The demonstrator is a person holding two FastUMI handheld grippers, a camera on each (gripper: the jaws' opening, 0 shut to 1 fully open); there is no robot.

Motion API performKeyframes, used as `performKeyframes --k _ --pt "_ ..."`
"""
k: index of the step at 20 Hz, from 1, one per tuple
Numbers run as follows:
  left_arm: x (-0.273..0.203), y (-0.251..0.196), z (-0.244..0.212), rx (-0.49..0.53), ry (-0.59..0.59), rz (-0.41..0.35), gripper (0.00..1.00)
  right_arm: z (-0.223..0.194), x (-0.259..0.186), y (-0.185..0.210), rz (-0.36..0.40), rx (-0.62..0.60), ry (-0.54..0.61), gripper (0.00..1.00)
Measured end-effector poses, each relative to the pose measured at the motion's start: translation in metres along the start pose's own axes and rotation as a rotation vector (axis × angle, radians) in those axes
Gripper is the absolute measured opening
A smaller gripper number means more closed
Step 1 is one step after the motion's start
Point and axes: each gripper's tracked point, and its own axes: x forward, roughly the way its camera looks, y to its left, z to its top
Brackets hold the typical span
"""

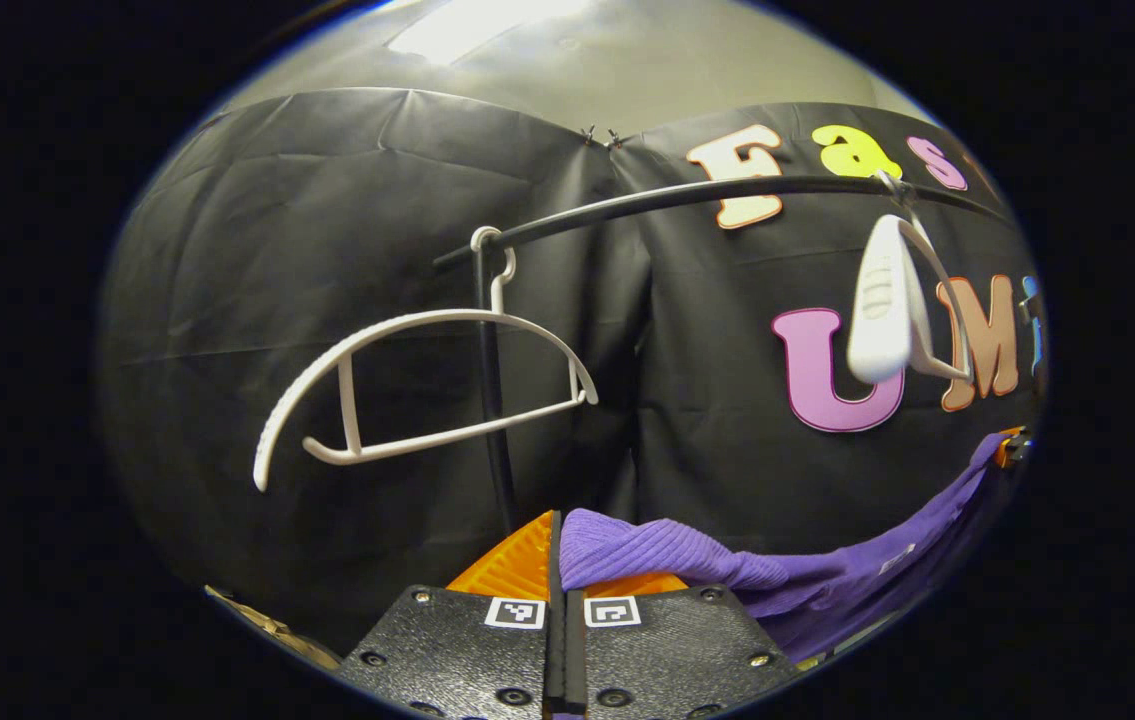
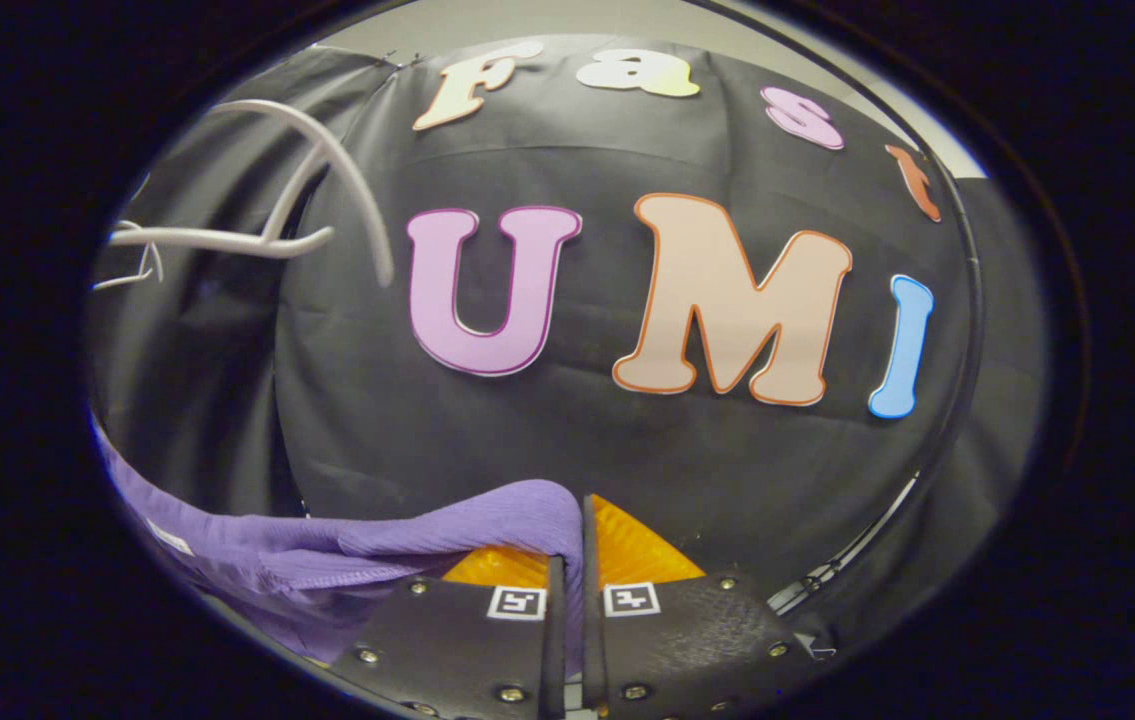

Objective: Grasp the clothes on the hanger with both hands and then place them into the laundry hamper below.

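black cloth hangs behind everything, with a dark rail [image 1: 687, 195] running across it and two white hangers on that rail. the nearer hanger [image 1: 407, 390] is bare, and so is the second hanger [image 1: 889, 310] farther along, so the purple garment [image 1: 727, 575] looks to be already off them and carried between the two hands.

the left gripper [image 1: 559, 545] has its fingers pressed together on one end of the garment, which bunches up right at the tips. the right gripper [image 2: 577, 540] pinches the other end the same way, the fabric folding over its tips and trailing off to the side. in the left gripper view the garment stretches away toward the far gripper, slightly slack in between; holding both ends likely keeps it spread and stops it dragging or snagging while it goes down.

the hamper should be somewhere lower, judging by the task.

a small white tag [image 1: 895, 560] sits on the garment, too small to read. the square printed markers on the gripper bodies carry no readable words.
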Motion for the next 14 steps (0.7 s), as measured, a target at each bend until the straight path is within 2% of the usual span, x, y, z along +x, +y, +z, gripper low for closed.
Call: performKeyframes --k 5,13,14 --pt "-0.01 -0.018 -0.01 0.041 0.003 -0.039 0.0 -0.011 -0.022 0.027 0.074 -0.012 0.01 0.07" --pt "-0.02 -0.054 -0.027 0.036 0.029 -0.126 0.0 -0.004 -0.06 0.08 0.21 -0.019 -0.01 0.07" --pt "-0.02 -0.06 -0.028 0.038 0.03 -0.139 0.0 -0.001 -0.064 0.086 0.224 -0.018 -0.014 0.12"
